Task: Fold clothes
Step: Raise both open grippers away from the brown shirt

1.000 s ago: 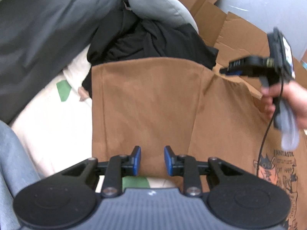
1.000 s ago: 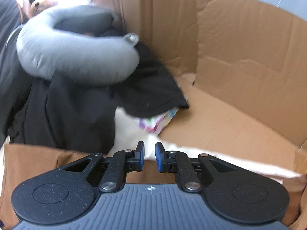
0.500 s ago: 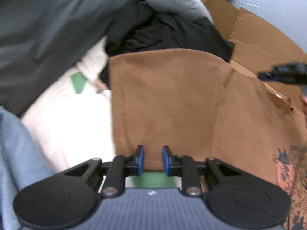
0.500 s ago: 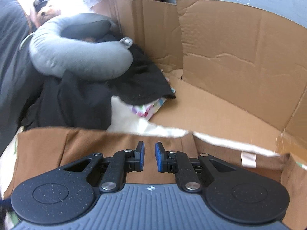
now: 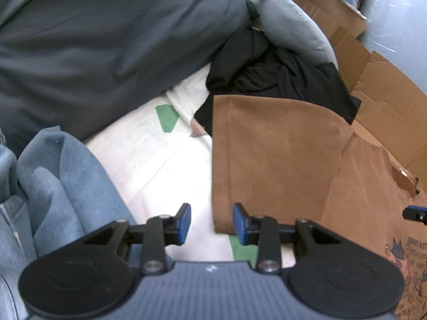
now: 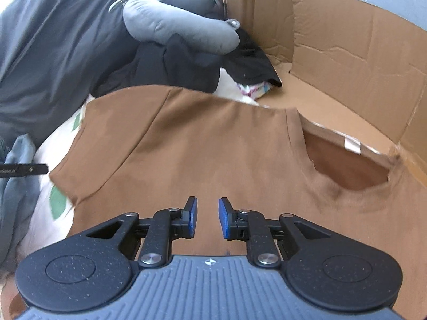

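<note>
A brown T-shirt (image 5: pixel 280 157) lies flat on a white sheet (image 5: pixel 149 154), one sleeve folded over its body. In the right wrist view the brown T-shirt (image 6: pixel 213 154) shows its neck opening at the right. My left gripper (image 5: pixel 210 224) is open and empty, just off the shirt's near left corner. My right gripper (image 6: pixel 207 217) is open and empty, hovering over the middle of the shirt. The right gripper's tip shows at the right edge of the left wrist view (image 5: pixel 415 213).
A black garment (image 5: pixel 272 72) and a grey neck pillow (image 6: pixel 176 24) lie beyond the shirt. A dark grey duvet (image 5: pixel 93 40) is at the left, blue-grey clothes (image 5: pixel 53 181) at the near left. Cardboard walls (image 6: pixel 347 53) stand at the right.
Both grippers have opened wider and pulled back from the shirt. The left one shifted left off the fabric edge; the right one moved back over the shirt, which now lies flat.
</note>
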The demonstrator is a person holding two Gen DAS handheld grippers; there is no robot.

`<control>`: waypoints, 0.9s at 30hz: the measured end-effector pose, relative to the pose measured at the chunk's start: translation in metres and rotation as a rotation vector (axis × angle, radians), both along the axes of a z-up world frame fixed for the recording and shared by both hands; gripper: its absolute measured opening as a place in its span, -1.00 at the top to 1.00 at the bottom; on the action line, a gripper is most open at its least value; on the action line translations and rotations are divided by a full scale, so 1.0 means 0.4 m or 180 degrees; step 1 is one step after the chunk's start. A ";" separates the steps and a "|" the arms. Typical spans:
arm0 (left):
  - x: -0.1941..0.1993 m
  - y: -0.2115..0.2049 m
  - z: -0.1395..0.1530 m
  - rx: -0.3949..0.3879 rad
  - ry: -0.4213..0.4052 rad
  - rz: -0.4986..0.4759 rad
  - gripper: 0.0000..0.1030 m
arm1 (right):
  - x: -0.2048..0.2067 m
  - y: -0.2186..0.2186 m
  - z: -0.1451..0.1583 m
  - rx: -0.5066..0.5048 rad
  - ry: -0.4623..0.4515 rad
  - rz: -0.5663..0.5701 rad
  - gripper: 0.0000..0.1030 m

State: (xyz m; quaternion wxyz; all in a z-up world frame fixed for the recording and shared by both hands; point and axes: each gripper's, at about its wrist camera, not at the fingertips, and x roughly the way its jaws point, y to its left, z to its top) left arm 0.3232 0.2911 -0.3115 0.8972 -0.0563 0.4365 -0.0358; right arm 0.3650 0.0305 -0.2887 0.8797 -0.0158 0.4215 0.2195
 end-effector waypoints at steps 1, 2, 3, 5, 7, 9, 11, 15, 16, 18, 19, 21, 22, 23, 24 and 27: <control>-0.003 -0.005 -0.003 0.0000 0.0013 -0.0027 0.24 | -0.020 -0.002 0.001 -0.0006 0.0014 0.0042 0.53; -0.004 -0.010 -0.011 -0.0005 0.0047 -0.0055 0.14 | -0.031 -0.009 0.003 -0.0029 0.0022 0.0047 0.53; -0.005 -0.014 -0.020 0.0001 0.0080 -0.0052 0.08 | -0.042 -0.016 0.006 -0.0052 0.0030 0.0049 0.53; -0.005 -0.018 -0.039 -0.0009 0.0123 -0.0023 0.06 | -0.063 -0.033 0.008 -0.0086 0.0068 0.0039 0.52; -0.004 -0.019 -0.052 -0.0051 0.0126 0.0026 0.06 | -0.085 -0.055 0.010 -0.0115 0.0122 0.0015 0.52; -0.001 -0.021 -0.061 -0.0049 0.0132 0.0072 0.06 | -0.112 -0.081 0.013 -0.0150 0.0172 -0.0015 0.52; 0.001 -0.022 -0.066 -0.0037 0.0128 0.0105 0.05 | -0.137 -0.107 0.015 -0.0198 0.0221 -0.0037 0.52; 0.001 -0.022 -0.073 0.0008 0.0146 0.0167 0.10 | -0.190 -0.181 0.024 -0.0257 0.0325 -0.0107 0.52; 0.002 -0.024 -0.076 0.0034 0.0147 0.0168 0.13 | -0.205 -0.201 0.027 -0.0274 0.0342 -0.0125 0.52; 0.003 -0.027 -0.080 0.0087 0.0150 0.0170 0.14 | -0.237 -0.245 0.035 -0.0299 0.0372 -0.0191 0.52; 0.004 -0.029 -0.080 0.0129 0.0151 0.0150 0.14 | -0.252 -0.268 0.038 -0.0308 0.0391 -0.0234 0.52; 0.006 -0.034 -0.076 0.0192 0.0160 0.0131 0.18 | -0.286 -0.321 0.044 -0.0308 0.0449 -0.0358 0.52; 0.007 -0.036 -0.072 0.0213 0.0169 0.0132 0.23 | -0.306 -0.348 0.044 -0.0309 0.0470 -0.0433 0.52; 0.008 -0.037 -0.066 0.0233 0.0167 0.0140 0.33 | -0.326 -0.375 0.044 -0.0311 0.0490 -0.0509 0.52; 0.008 -0.038 -0.061 0.0249 0.0164 0.0157 0.37 | -0.346 -0.402 0.044 -0.0313 0.0510 -0.0584 0.52; 0.008 -0.041 -0.049 0.0292 0.0151 0.0212 0.39 | -0.406 -0.483 0.044 -0.0317 0.0569 -0.0811 0.52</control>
